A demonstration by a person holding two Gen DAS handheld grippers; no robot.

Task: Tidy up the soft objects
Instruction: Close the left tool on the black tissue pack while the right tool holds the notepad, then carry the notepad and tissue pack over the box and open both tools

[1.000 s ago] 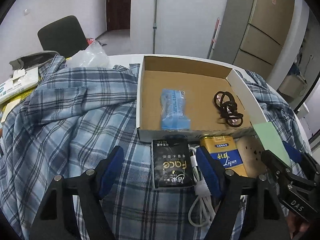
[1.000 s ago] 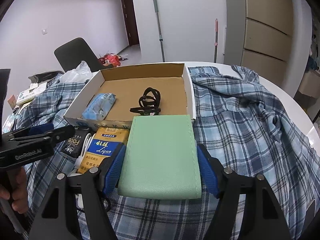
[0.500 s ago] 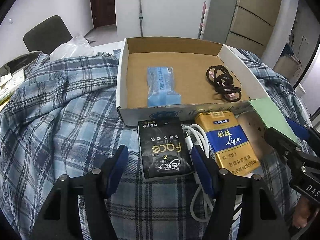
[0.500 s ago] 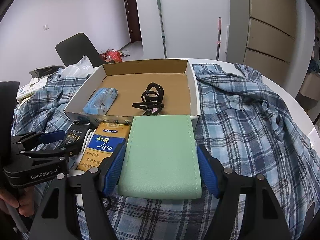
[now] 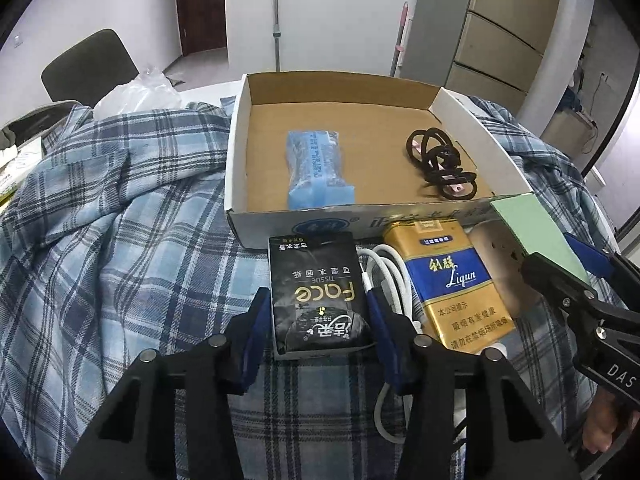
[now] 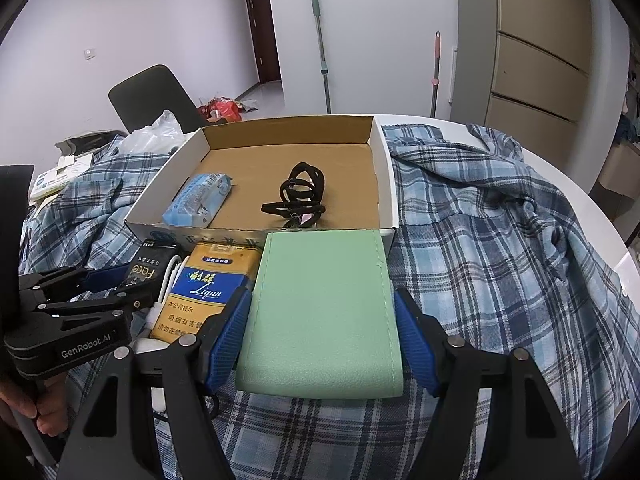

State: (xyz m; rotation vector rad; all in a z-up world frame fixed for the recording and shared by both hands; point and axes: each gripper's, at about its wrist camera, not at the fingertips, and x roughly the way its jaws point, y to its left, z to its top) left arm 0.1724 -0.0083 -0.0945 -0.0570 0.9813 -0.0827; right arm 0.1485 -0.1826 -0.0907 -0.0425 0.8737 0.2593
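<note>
A black "Face" tissue pack (image 5: 318,292) lies on the plaid cloth in front of the cardboard box (image 5: 240,184). My left gripper (image 5: 318,320) has its jaws closed against both sides of the pack. My right gripper (image 6: 322,328) is shut on a green pad (image 6: 324,312) and holds it just before the box's front wall (image 6: 200,236). Inside the box lie a blue tissue pack (image 5: 318,170) and black hair ties (image 5: 440,162); both also show in the right wrist view, the tissue pack (image 6: 200,200) and the ties (image 6: 298,196).
A yellow-blue "Liqun" carton (image 5: 456,288) and a white cable (image 5: 384,276) lie beside the black pack. A plaid shirt (image 6: 500,220) covers the round table. A clear plastic bag (image 5: 140,94) and a dark chair (image 6: 152,96) stand at the far left.
My left gripper moved forward onto the black tissue pack and its jaws narrowed from wide open to touching the pack's sides. The right gripper keeps holding the green pad, nearly still.
</note>
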